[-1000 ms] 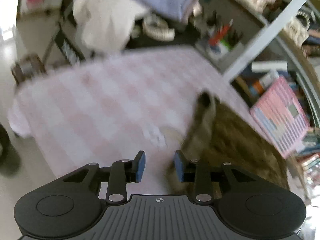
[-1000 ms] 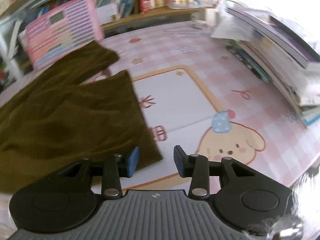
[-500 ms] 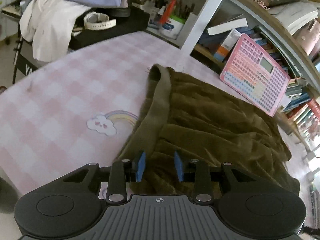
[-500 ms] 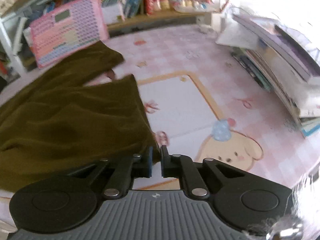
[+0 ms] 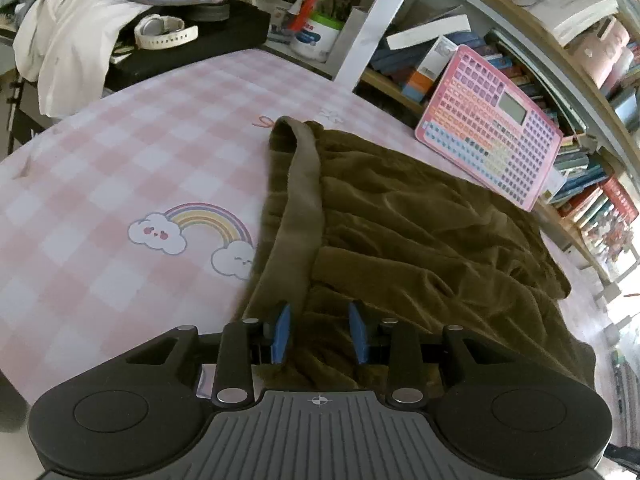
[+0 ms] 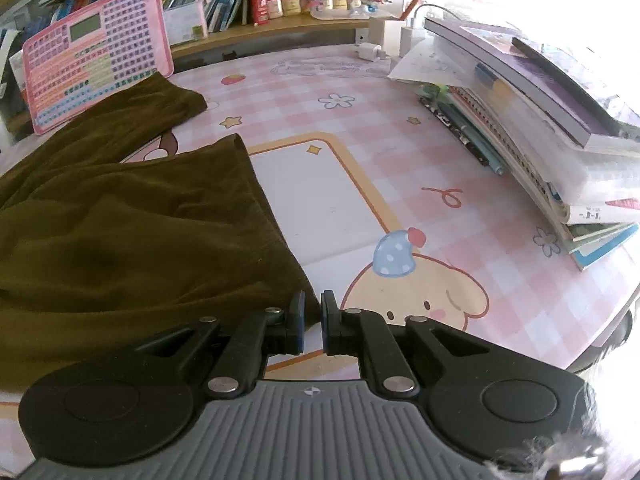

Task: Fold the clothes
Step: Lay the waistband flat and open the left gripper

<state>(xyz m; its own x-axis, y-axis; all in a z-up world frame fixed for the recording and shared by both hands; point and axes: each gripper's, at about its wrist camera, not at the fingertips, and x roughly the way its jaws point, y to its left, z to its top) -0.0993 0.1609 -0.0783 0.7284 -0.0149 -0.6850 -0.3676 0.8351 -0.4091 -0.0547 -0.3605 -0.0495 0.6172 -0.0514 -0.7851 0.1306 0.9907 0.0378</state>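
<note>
A pair of olive-brown trousers (image 5: 420, 240) lies spread on the pink checked table mat (image 5: 120, 168). Its grey waistband (image 5: 300, 208) runs toward the left gripper (image 5: 320, 332), which is open with its blue pads either side of the waistband's near end. In the right wrist view the trousers (image 6: 120, 232) lie at the left with two leg ends pointing away. The right gripper (image 6: 312, 320) is shut on the near corner of the closer leg hem, at the cloth's edge.
A pink toy keyboard tablet (image 5: 492, 136) leans on the shelf behind the trousers, also in the right wrist view (image 6: 92, 68). A stack of books (image 6: 540, 128) lies on the right of the table. White clothes (image 5: 72, 40) hang at the far left.
The left gripper swung over from bare mat to the waistband end and stays open. The right gripper closed from open onto the leg hem corner.
</note>
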